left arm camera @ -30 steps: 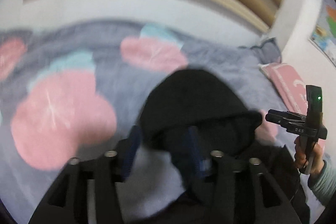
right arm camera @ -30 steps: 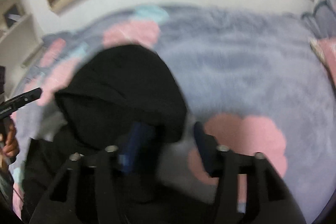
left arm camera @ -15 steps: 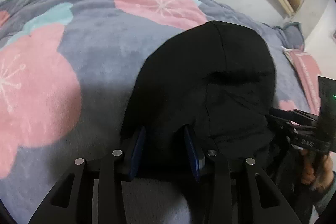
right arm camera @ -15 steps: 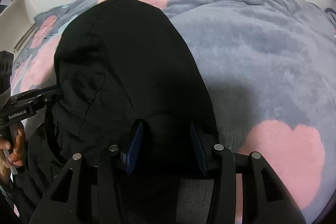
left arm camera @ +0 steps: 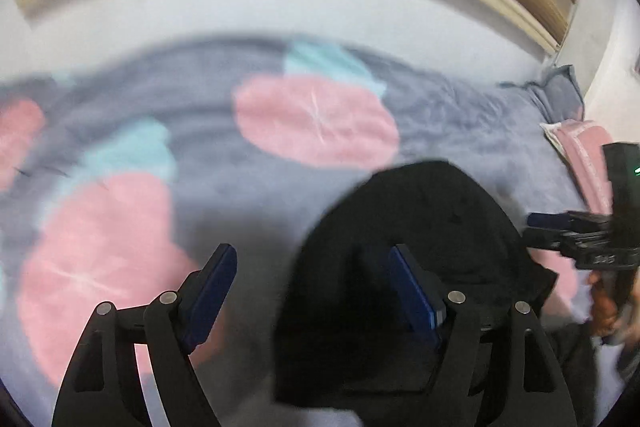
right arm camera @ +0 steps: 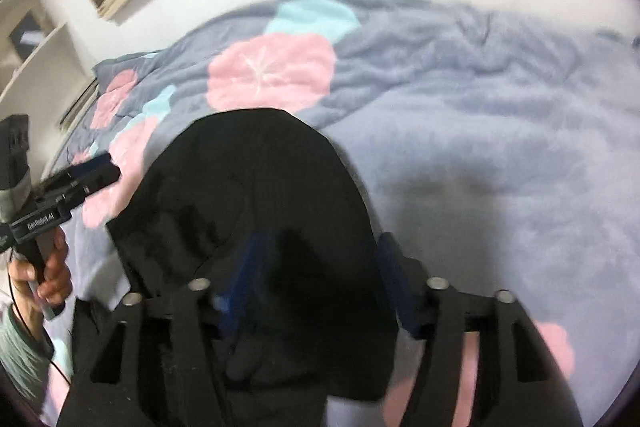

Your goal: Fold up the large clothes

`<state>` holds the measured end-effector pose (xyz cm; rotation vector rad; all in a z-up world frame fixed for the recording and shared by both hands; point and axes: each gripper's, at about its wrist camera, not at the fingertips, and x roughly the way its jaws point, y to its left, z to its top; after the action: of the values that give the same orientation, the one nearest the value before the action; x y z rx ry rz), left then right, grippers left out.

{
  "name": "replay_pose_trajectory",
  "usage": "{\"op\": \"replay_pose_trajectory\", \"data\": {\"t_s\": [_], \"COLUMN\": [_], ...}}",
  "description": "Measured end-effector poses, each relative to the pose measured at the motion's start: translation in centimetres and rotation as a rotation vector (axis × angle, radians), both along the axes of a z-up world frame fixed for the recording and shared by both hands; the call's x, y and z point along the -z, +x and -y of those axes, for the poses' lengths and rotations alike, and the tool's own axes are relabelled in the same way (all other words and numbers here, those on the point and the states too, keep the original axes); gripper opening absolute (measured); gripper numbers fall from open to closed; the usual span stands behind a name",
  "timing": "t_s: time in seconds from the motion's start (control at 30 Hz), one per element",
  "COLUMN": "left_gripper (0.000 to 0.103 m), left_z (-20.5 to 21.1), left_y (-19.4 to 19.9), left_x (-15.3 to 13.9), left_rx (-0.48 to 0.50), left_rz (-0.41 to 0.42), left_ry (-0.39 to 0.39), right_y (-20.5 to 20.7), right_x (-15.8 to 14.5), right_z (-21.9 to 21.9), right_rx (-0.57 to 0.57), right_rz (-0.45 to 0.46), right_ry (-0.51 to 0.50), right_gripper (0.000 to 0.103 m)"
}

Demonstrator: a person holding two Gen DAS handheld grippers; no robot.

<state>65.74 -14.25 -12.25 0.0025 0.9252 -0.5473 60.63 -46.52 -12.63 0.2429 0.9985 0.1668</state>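
Observation:
A black hooded garment (left arm camera: 420,247) lies on a grey blanket (left arm camera: 224,147) with pink and teal flowers; its hood points away from me. It also shows in the right wrist view (right arm camera: 248,207). My left gripper (left arm camera: 312,279) is open, lifted off the cloth at the hood's left edge; its right finger is over the black cloth. My right gripper (right arm camera: 316,275) is open above the hood's near right part, with black cloth seen between the blue pads. Each gripper shows in the other's view: the right one (left arm camera: 568,227), the left one (right arm camera: 80,175).
The blanket (right arm camera: 480,147) covers a bed that runs to a white wall. A pink pillow (left arm camera: 580,151) and a grey pillow (left arm camera: 556,95) lie at the far right. White shelves (right arm camera: 32,39) stand at the left.
Both grippers were shut on the hood's edge half a second ago. Now both have opened and lifted back, and the hood lies flat on the blanket.

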Motion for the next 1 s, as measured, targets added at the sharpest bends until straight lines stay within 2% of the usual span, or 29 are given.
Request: {"op": "replay_pose_trajectory", "data": {"t_s": [0.1, 0.17, 0.23, 0.27, 0.3, 0.37, 0.4, 0.47, 0.67, 1.0], "left_gripper": [0.079, 0.079, 0.075, 0.051, 0.034, 0.023, 0.018, 0.014, 0.013, 0.013], "left_z": [0.6, 0.6, 0.8, 0.9, 0.9, 1.3, 1.7, 1.8, -0.1, -3.3], "left_y": [2.2, 3.3, 2.5, 1.9, 1.4, 0.5, 0.1, -1.2, -6.5, -17.6], "left_x": [3.4, 6.1, 6.8, 6.7, 6.5, 5.5, 4.9, 3.3, -2.5, -7.9], "left_rx": [0.027, 0.026, 0.031, 0.043, 0.05, 0.058, 0.071, 0.106, 0.185, 0.252], "left_rz": [-0.136, -0.234, -0.209, -0.19, -0.188, -0.124, -0.095, -0.052, 0.078, 0.206], "left_ry": [-0.033, -0.088, -0.107, -0.119, -0.137, -0.121, -0.099, -0.096, -0.106, -0.092], "right_y": [1.9, 3.1, 3.1, 2.9, 2.7, 1.9, 1.4, 0.6, -4.1, -16.2], "right_x": [2.4, 4.1, 5.0, 4.9, 4.8, 4.3, 3.7, 2.6, -2.5, -9.7], "right_z": [0.3, 0.4, -0.3, -0.6, -0.9, -1.6, -2.0, -2.7, -4.3, -7.2], "right_rx": [0.011, -0.011, -0.034, -0.045, -0.065, -0.104, -0.118, -0.136, -0.187, -0.219], "right_rz": [-0.067, -0.112, -0.12, -0.102, -0.086, -0.06, -0.037, -0.006, 0.114, 0.279], "right_ry": [0.039, 0.087, 0.089, 0.076, 0.067, 0.06, 0.022, -0.015, -0.079, -0.164], "right_gripper": [0.068, 0.069, 0.069, 0.06, 0.043, 0.034, 0.027, 0.023, 0.02, 0.018]}}
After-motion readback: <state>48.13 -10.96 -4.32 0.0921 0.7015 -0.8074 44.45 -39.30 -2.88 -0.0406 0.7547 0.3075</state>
